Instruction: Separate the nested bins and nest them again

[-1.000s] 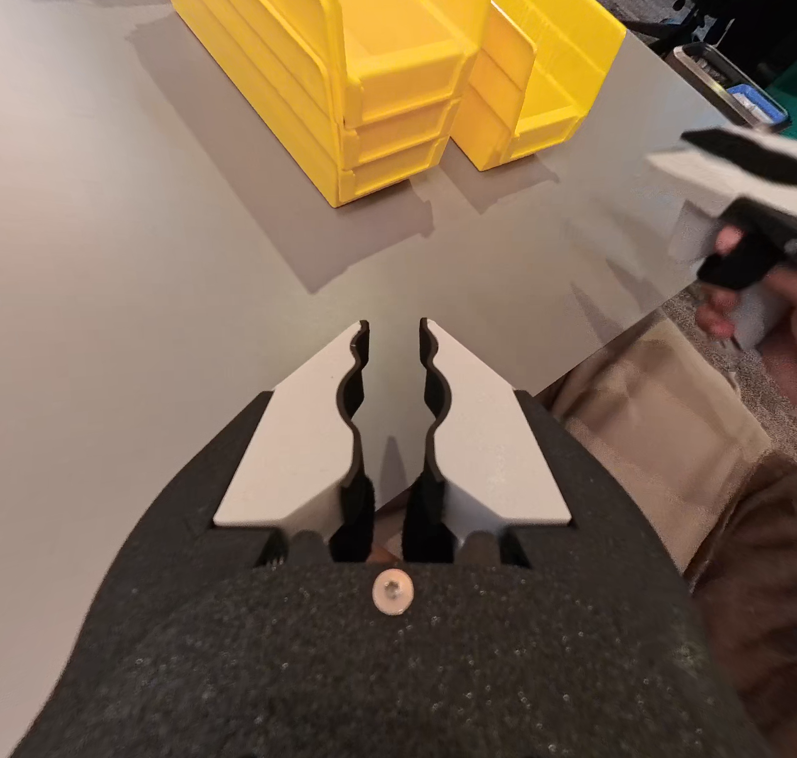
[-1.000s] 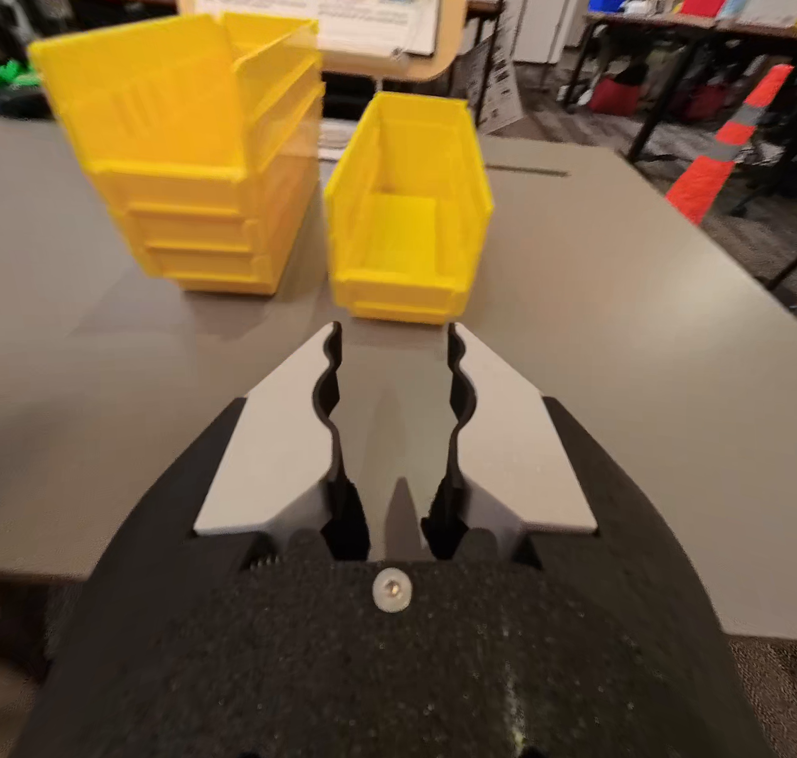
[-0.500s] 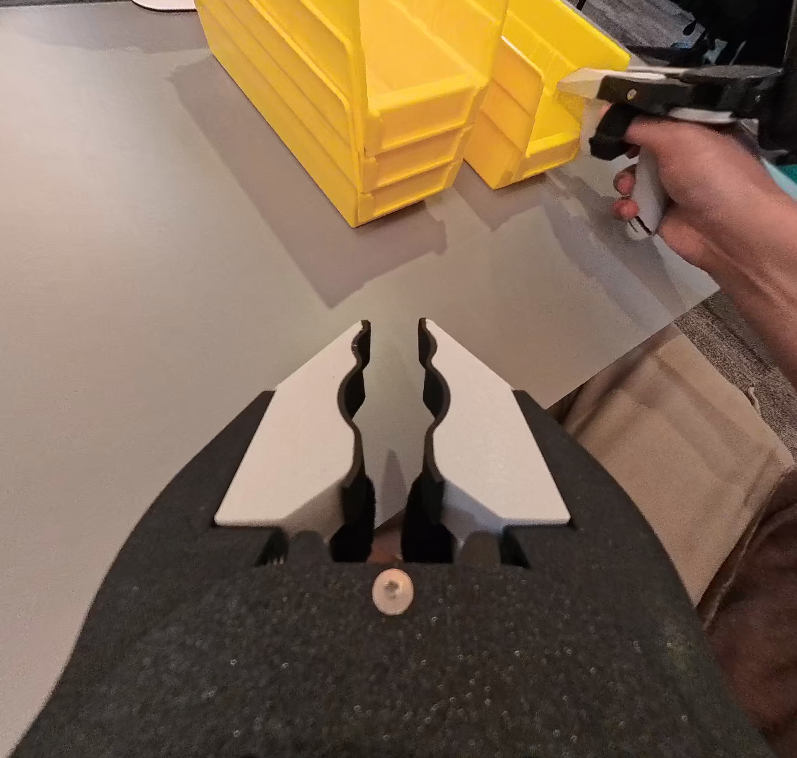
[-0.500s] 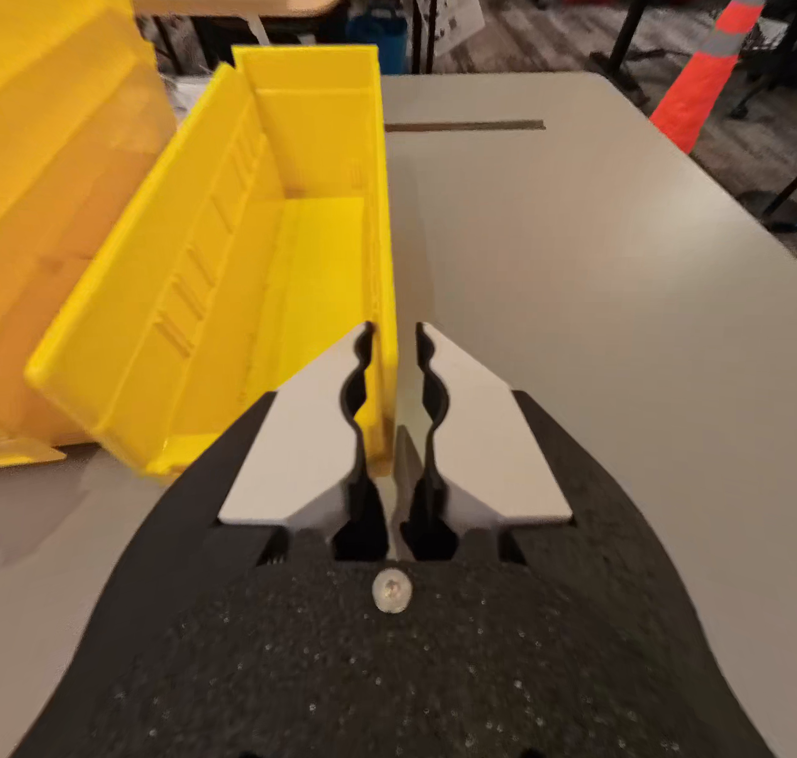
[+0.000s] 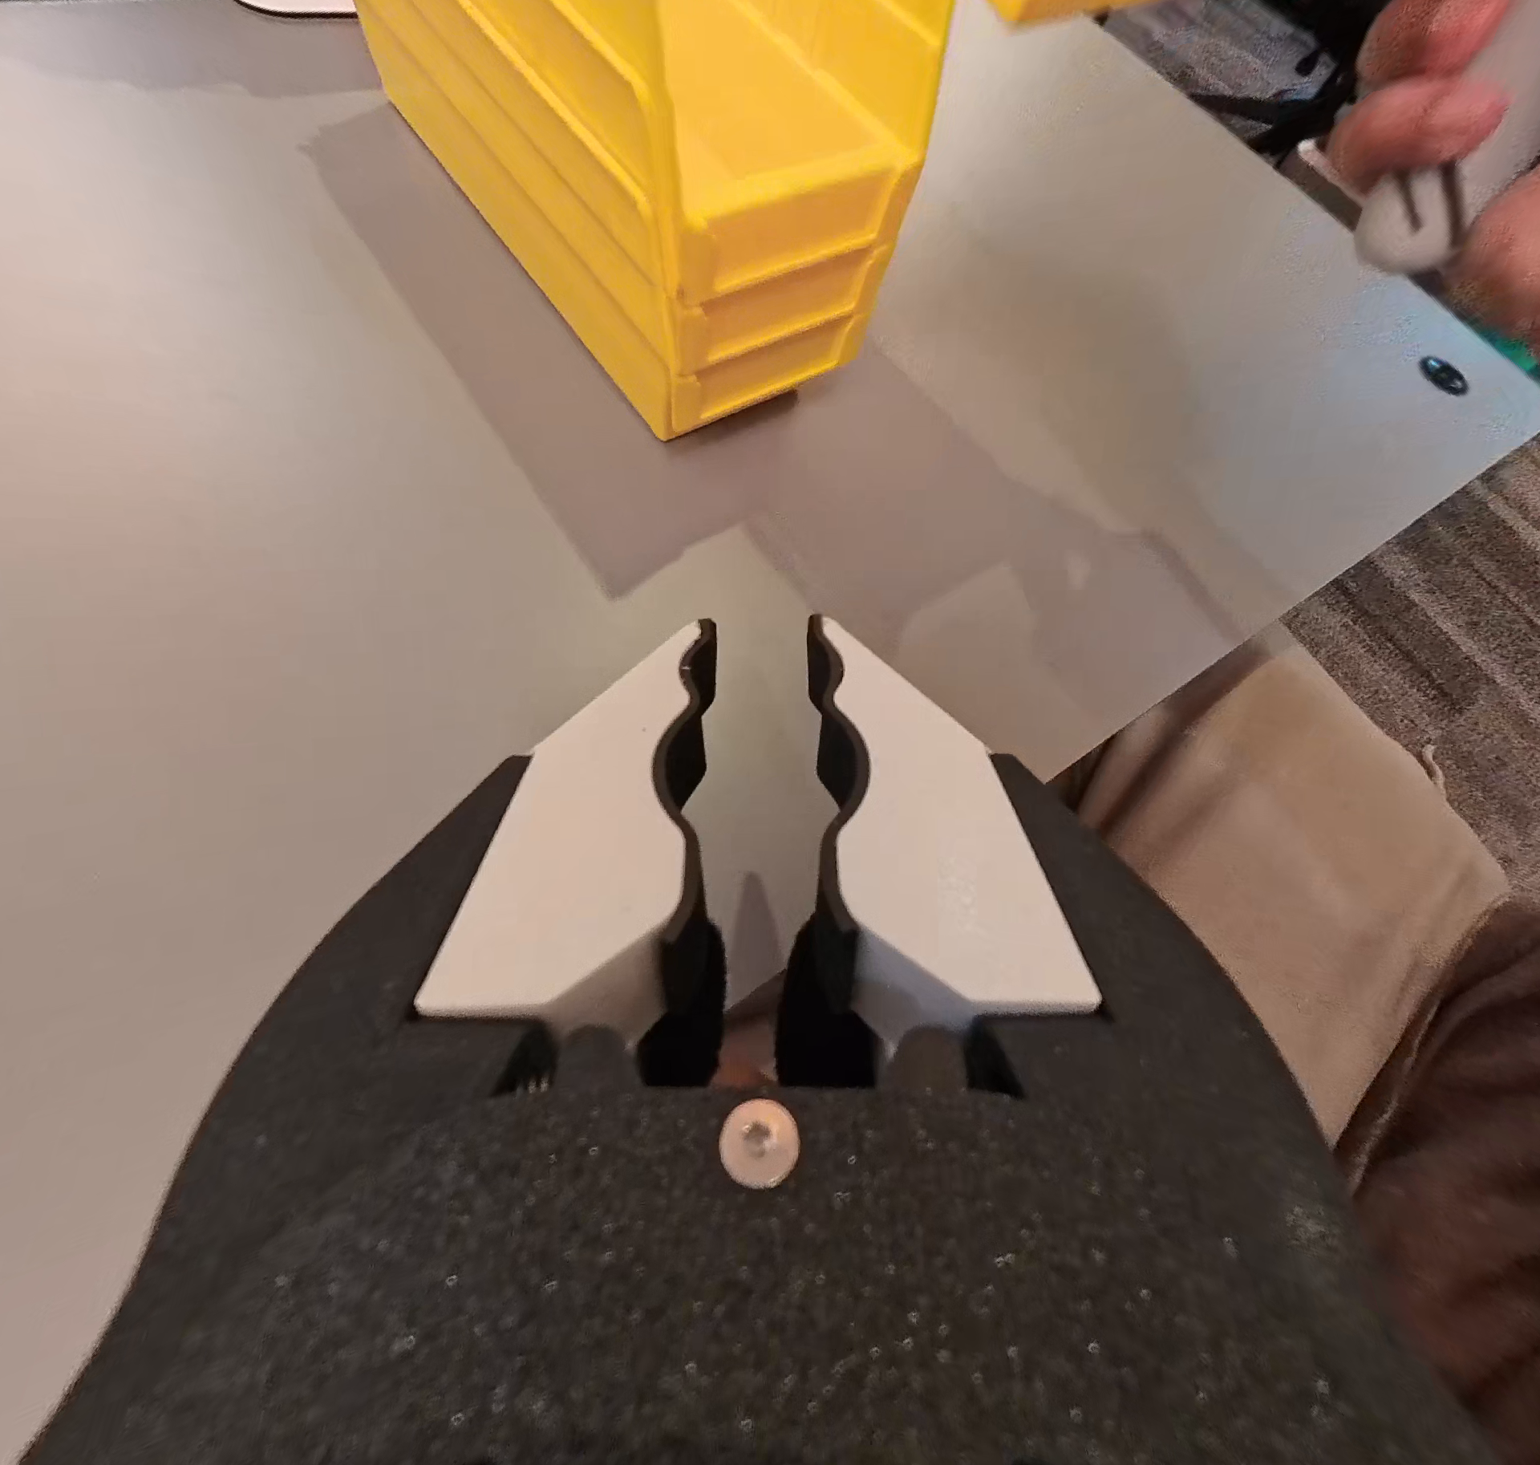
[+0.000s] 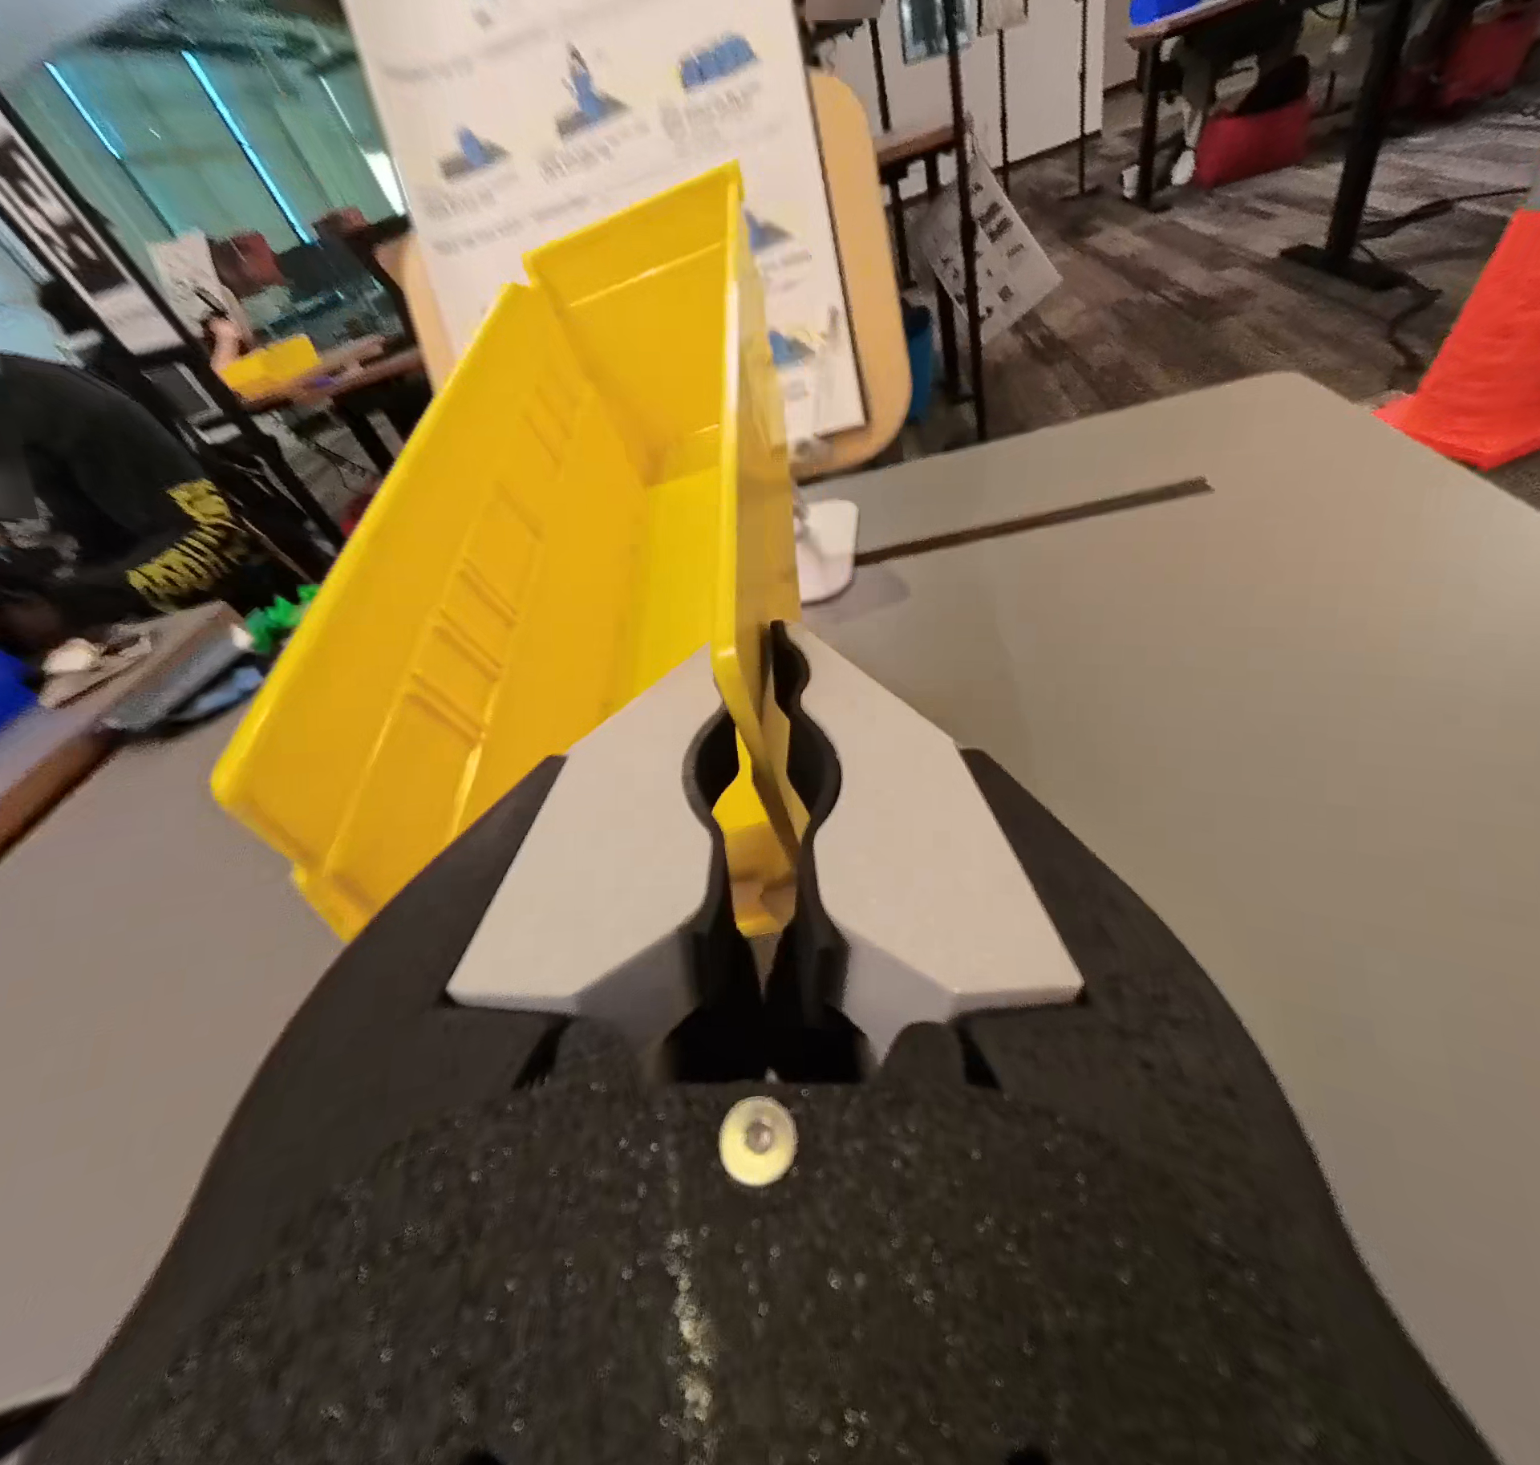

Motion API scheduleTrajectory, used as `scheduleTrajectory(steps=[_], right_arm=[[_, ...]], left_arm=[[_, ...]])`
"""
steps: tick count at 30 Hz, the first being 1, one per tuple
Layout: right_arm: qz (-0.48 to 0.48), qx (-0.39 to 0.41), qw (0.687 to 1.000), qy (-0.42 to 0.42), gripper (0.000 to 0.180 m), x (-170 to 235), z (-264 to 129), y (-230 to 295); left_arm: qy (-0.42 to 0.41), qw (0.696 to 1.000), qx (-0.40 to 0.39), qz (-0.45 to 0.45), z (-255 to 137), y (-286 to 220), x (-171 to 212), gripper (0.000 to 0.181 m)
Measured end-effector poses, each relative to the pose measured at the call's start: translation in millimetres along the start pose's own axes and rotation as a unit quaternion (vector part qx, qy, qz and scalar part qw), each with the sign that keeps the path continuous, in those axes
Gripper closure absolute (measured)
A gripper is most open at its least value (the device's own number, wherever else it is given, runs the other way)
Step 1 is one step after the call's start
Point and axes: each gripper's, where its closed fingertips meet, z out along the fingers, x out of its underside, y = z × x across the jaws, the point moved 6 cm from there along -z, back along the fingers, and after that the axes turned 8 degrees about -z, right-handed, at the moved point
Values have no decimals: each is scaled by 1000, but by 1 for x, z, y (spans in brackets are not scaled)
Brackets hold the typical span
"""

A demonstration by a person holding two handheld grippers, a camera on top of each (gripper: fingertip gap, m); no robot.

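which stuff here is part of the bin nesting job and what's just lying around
Part of the job:
- lifted yellow bin, clamped by its side wall in the right gripper
- stack of nested yellow bins on the grey table
- left gripper, open and empty

Just lying about:
- poster board
- orange cone
- white stand base

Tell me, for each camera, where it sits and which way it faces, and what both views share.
Left wrist view: sits on the left gripper, above the near table edge, looking across it at the stack of bins; its jaws are apart and empty; the person's trousers and right hand show.
Right wrist view: sits on the right gripper, raised, facing the room; its jaws are shut on the side wall of the lifted bin, tilted in the air.
Shared: the grey table, and the lifted bin at the left view's top edge.
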Motion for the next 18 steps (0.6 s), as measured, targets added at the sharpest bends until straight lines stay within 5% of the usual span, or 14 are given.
scheduleTrajectory(steps=[7, 18], right_arm=[[15, -33, 999, 0, 177, -32, 8, 53], [29, 0, 999, 28, 177, -6, 31, 90]], left_arm=[[-1, 1000, -3, 3, 0, 0, 0, 162], [-4, 1000, 1, -1, -2, 0, -1, 162]])
